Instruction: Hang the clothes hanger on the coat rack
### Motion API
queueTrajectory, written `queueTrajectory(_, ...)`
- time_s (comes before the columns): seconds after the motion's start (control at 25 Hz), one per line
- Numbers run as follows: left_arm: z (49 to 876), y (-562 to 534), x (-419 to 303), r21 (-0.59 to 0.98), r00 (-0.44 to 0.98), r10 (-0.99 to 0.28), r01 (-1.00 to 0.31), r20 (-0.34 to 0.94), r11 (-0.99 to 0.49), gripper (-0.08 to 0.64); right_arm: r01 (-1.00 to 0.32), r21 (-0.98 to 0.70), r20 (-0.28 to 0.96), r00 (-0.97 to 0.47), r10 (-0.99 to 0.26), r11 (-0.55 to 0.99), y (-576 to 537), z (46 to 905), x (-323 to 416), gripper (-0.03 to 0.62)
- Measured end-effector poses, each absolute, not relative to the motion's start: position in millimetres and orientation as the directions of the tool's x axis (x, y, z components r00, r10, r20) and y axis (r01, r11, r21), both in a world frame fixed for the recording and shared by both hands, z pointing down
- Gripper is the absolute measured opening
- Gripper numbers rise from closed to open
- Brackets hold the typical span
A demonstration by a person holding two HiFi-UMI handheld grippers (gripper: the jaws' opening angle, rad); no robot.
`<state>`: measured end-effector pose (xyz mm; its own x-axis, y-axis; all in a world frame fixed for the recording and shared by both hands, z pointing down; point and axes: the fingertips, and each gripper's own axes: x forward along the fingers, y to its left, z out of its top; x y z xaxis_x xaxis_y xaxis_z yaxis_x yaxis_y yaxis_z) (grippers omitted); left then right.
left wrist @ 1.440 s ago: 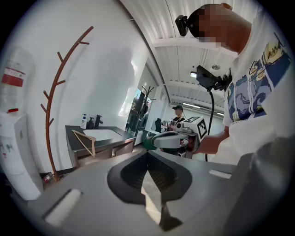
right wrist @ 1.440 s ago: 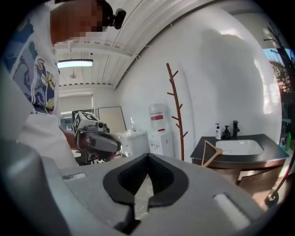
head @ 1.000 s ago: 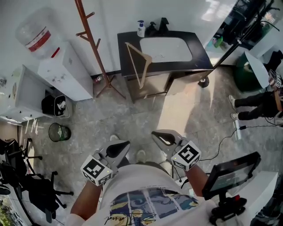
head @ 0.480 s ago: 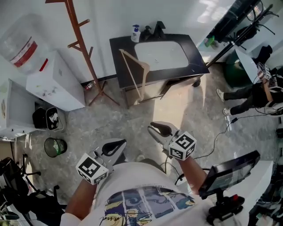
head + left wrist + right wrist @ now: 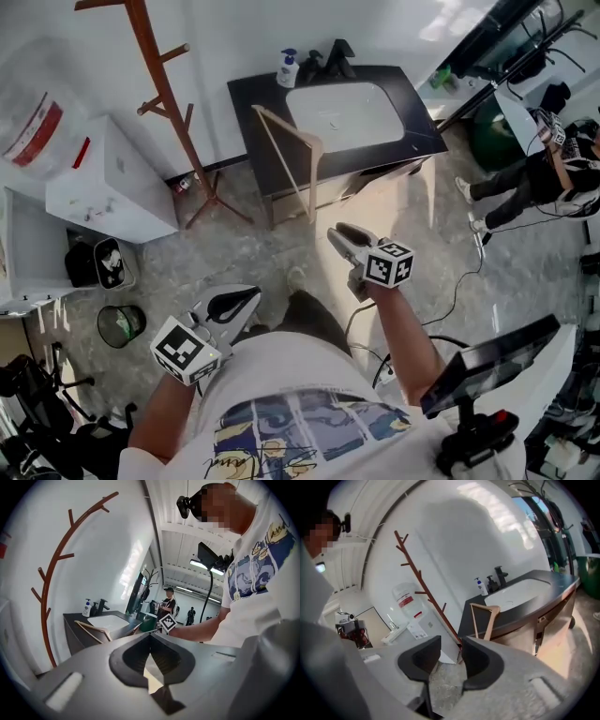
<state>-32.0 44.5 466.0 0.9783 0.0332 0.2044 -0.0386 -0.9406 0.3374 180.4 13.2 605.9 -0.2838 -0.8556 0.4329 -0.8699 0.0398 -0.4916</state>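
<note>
A pale wooden hanger leans upright against the front of the black sink counter, also in the left gripper view and the right gripper view. The brown coat rack stands left of the counter by the white wall, with bare pegs. My right gripper reaches forward over the floor, short of the hanger; its jaws are opening with nothing between them. My left gripper stays low by my body, its tips together and empty.
A white water dispenser with its bottle stands left of the rack. Two bins sit below it. A soap bottle and tap are on the counter. A seated person and a monitor stand are at the right.
I have stepped closer to the counter. The right gripper swung forward, rolled and dropped, and its jaws parted. The left gripper shifted left and back beside my body.
</note>
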Motion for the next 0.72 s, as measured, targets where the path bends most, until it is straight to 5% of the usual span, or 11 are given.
queueTrajectory(0.28, 453.5, -3.1, 1.5, 0.326, 0.974, -0.047, -0.119, 0.22, -0.938, 0.003, -0.744, -0.666, 0.5, -0.392, -0.772, -0.053, -35.1, 688.3, 217.8, 0.201)
queueTrajectory(0.72, 459.0, -44.8, 75.7, 0.342, 0.958, -0.062, -0.16, 0.281, -0.926, 0.003, -0.324, -0.933, 0.325, -0.562, -0.761, -0.159, -96.3, 769.3, 227.2, 0.255)
